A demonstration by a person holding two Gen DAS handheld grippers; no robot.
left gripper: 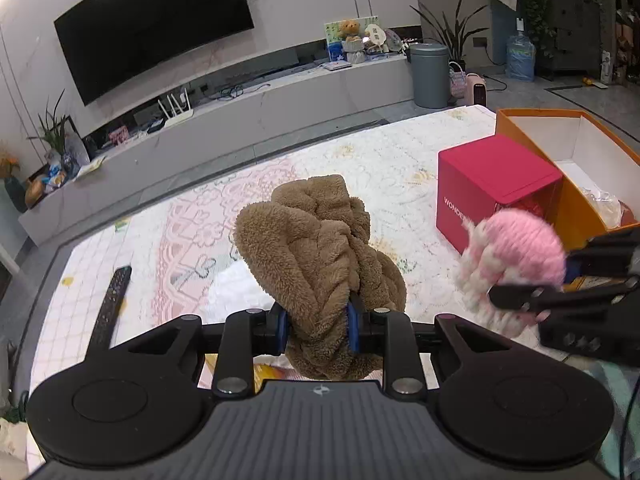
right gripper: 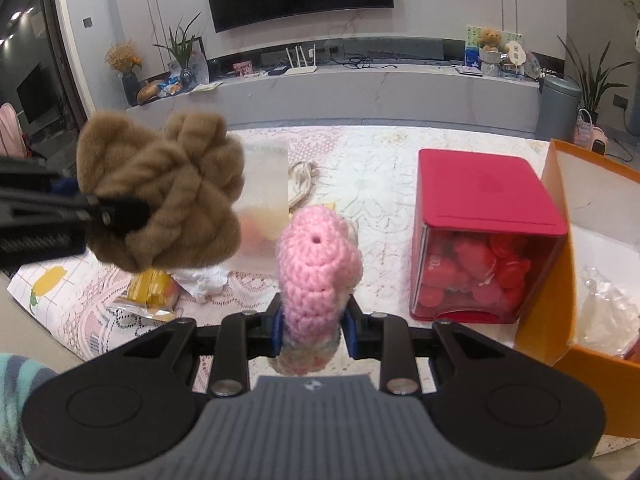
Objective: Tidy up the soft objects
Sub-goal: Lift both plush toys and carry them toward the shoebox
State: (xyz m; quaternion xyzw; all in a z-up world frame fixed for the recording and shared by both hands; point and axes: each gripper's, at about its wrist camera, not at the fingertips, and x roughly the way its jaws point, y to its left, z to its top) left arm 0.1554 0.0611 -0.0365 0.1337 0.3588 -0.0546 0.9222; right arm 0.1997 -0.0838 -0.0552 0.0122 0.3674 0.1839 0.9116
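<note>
My left gripper (left gripper: 318, 330) is shut on a brown fuzzy knotted plush (left gripper: 316, 248), held up above the patterned tablecloth (left gripper: 192, 220). The same brown plush (right gripper: 160, 196) appears at the left of the right wrist view, pinched by the left gripper's black fingers (right gripper: 116, 210). My right gripper (right gripper: 314, 330) is shut on a pink and cream crocheted toy (right gripper: 316, 256), also lifted off the table. In the left wrist view that pink toy (left gripper: 516, 256) hangs at the right, in front of the red box, with the right gripper's fingers (left gripper: 532, 298) on it.
A red box (right gripper: 484, 204) with a clear front full of red soft pieces stands right of centre. An open orange box (right gripper: 600, 216) with clear plastic inside sits at the far right. A remote (left gripper: 114, 300), a yellow packet (right gripper: 150, 296) and a translucent bag (right gripper: 264, 196) lie on the cloth.
</note>
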